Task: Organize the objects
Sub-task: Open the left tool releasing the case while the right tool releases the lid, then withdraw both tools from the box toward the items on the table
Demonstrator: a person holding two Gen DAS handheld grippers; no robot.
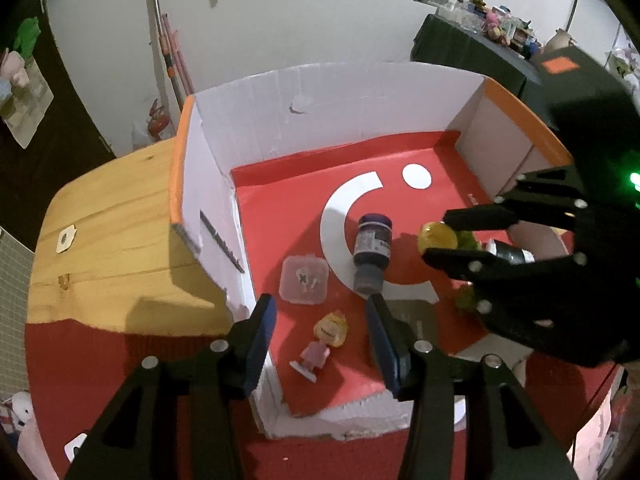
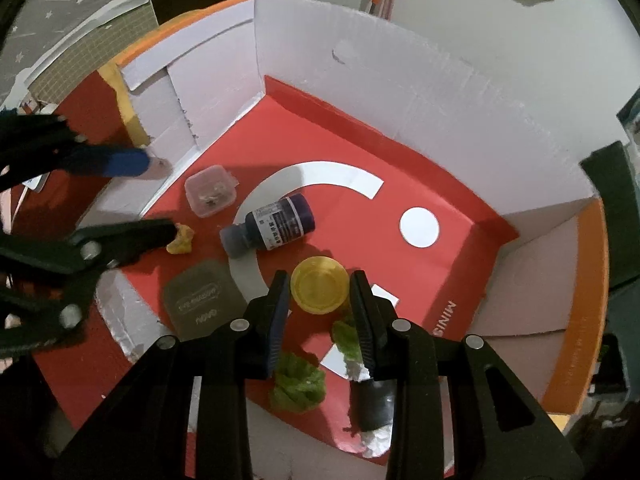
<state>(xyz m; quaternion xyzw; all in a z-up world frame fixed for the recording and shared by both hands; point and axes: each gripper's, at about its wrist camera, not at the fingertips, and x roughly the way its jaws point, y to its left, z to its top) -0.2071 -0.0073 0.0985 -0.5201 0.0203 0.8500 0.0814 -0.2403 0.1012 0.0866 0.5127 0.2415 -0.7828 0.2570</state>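
Note:
An open white cardboard box (image 1: 340,108) with a red floor (image 2: 400,168) holds the objects. My right gripper (image 2: 320,292) is inside it with a small yellow jar (image 2: 319,288) between its jaws, which stand close at the jar's sides. The jar also shows in the left wrist view (image 1: 437,238). My left gripper (image 1: 320,320) is open and empty above the box's near left corner. Under it lie a blonde doll figure (image 1: 322,344), a clear plastic case (image 1: 305,279) and a dark ink bottle (image 1: 372,256) on its side.
Green lettuce-like pieces (image 2: 298,384), a grey card (image 2: 202,304) and a dark tube (image 2: 374,404) lie on the box floor near my right gripper. A wooden table (image 1: 104,240) carries the box. A cluttered dark table (image 1: 472,48) stands at the back right.

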